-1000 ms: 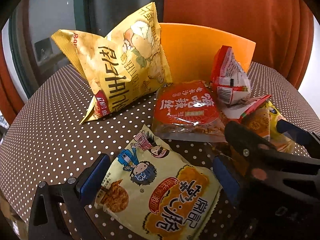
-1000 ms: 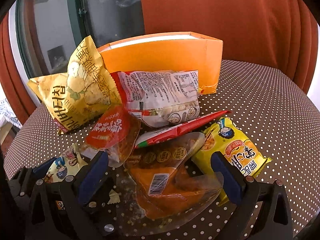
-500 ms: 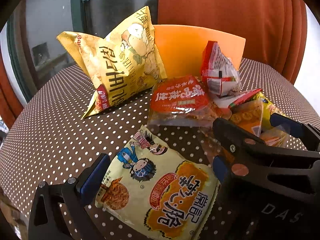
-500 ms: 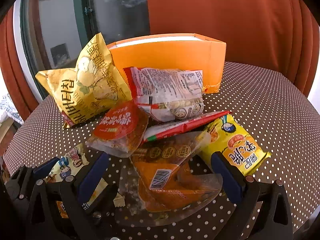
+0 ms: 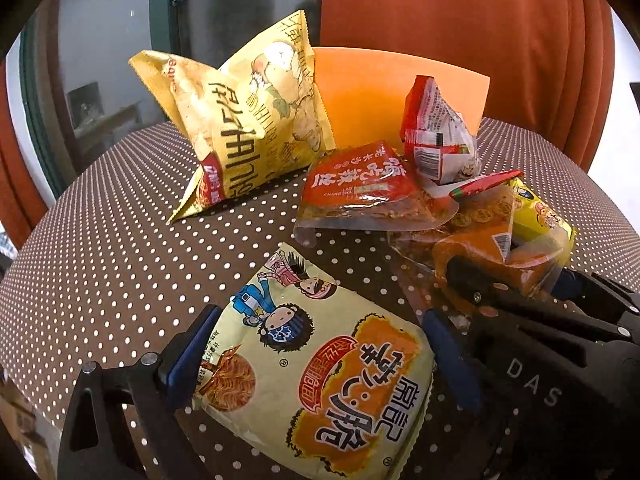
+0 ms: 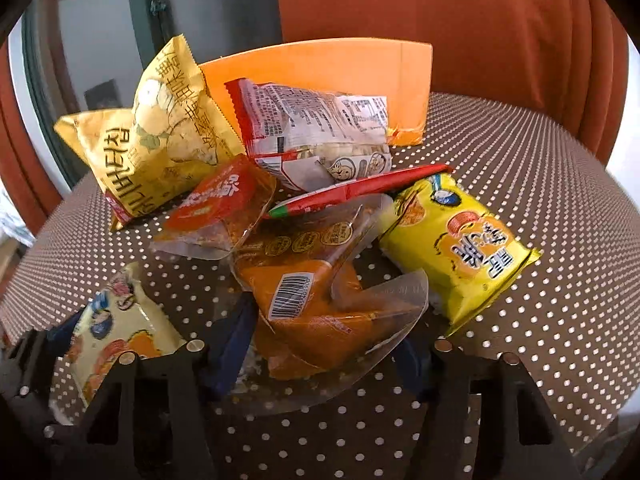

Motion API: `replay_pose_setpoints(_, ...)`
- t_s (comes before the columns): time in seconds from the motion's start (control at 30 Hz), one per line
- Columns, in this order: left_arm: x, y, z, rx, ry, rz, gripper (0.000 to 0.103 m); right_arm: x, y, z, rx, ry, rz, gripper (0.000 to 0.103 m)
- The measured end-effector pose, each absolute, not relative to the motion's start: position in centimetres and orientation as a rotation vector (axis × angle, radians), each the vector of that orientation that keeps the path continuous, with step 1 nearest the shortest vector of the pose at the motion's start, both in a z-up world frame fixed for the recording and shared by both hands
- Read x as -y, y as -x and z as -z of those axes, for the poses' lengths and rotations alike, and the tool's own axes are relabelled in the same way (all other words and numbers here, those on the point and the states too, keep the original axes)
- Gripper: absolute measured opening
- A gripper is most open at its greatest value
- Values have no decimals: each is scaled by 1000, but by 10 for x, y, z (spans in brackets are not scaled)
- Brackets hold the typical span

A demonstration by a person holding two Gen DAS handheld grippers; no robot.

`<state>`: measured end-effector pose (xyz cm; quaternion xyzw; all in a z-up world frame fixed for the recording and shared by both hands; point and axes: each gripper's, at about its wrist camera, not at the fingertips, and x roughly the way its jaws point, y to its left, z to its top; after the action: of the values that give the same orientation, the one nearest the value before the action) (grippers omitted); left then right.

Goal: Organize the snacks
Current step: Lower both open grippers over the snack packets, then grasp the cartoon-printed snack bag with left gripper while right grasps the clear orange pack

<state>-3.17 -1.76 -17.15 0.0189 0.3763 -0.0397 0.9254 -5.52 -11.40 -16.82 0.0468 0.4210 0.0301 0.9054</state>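
Note:
Several snack packs lie on a brown dotted table (image 5: 100,264). My left gripper (image 5: 316,360) is open around a cream noodle-snack pack (image 5: 320,364), a pad on each side. My right gripper (image 6: 324,344) has narrowed around a clear pack of orange snacks (image 6: 316,304); its blue pads touch or nearly touch the pack. A big yellow chip bag (image 5: 244,120) leans against an orange box (image 6: 320,68). A red-labelled clear pack (image 5: 360,188), a red-white pack (image 6: 320,128) and a small yellow pack (image 6: 460,244) lie between.
A thin red packet (image 6: 360,192) lies across the pile. Orange curtains (image 6: 440,8) and a window (image 5: 120,40) stand behind the table. The right gripper's black body shows in the left wrist view (image 5: 540,332), close beside the left gripper.
Both grippers moved forward and down toward the packs. The right gripper's jaws narrowed around the clear orange pack. The left gripper stayed open around the cream pack.

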Motion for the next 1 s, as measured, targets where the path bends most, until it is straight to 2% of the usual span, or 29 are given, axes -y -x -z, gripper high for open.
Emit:
replay_pose_setpoints(0.27,30,17,168,-792,-32,115,95,117,58,163,-862,-121,-83,52)
replay_pose_setpoints(1.0,50,44,112,-687,-58,170,94,153,94,102,-722,-137,-46,50)
